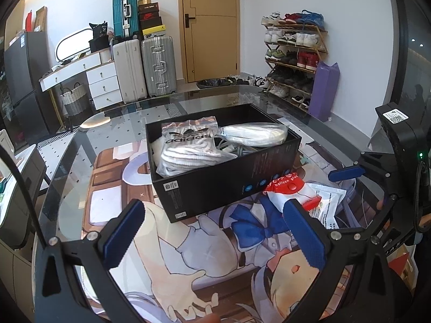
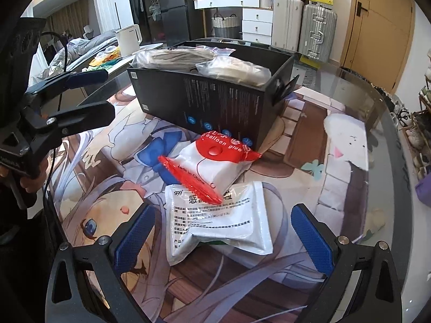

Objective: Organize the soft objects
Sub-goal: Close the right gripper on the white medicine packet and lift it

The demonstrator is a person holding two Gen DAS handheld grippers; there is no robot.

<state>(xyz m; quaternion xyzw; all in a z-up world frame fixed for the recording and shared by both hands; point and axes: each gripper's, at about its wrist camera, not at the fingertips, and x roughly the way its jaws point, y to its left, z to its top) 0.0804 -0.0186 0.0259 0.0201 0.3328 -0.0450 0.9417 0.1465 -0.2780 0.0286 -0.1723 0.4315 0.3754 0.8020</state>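
A black box stands on the printed mat and holds a bagged Adidas garment and a bagged white bundle. In the right wrist view the box is straight ahead. A red-and-white balloon glue pack lies against the box on top of a white medicine pouch; both also show in the left wrist view. My right gripper is open, its fingers either side of the pouch. My left gripper is open and empty over the mat, in front of the box.
The printed mat covers a round glass table. A white kettle stands beyond the box. Suitcases, a white dresser and a shoe rack line the walls.
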